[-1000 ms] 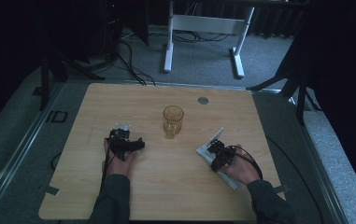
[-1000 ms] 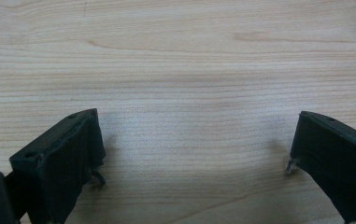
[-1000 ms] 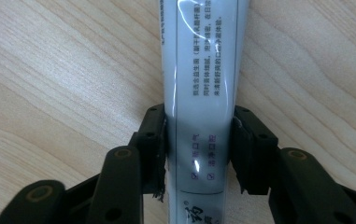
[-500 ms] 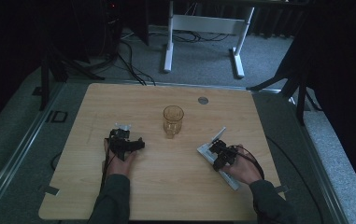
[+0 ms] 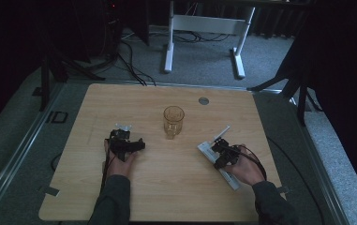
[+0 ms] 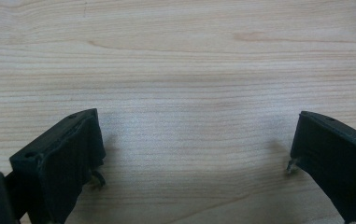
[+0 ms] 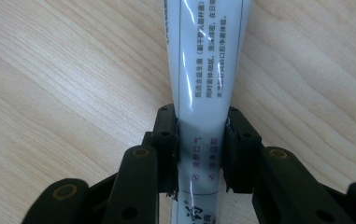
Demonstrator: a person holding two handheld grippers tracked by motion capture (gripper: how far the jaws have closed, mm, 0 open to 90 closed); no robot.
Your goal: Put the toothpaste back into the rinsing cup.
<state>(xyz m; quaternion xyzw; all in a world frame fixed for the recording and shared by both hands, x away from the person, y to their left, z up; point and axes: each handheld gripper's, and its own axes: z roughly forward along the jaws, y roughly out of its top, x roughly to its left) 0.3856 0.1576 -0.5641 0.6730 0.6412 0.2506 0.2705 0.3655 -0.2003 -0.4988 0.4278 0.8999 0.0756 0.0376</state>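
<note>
Now the right tongs are clamping a white tube lying on the tabletop, having just been closing on it. Tube is likely light, soft and slick, so gripping mid-body seems safest; left tongs are standing apart, holding nothing.

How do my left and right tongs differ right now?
The left tongs stand wide open over bare table, nothing between them; the right tongs have just closed and are shut on the white tube. The left tongs rest left of the glass cup, the right tongs to its right. Both sit low on the wooden table.
</note>
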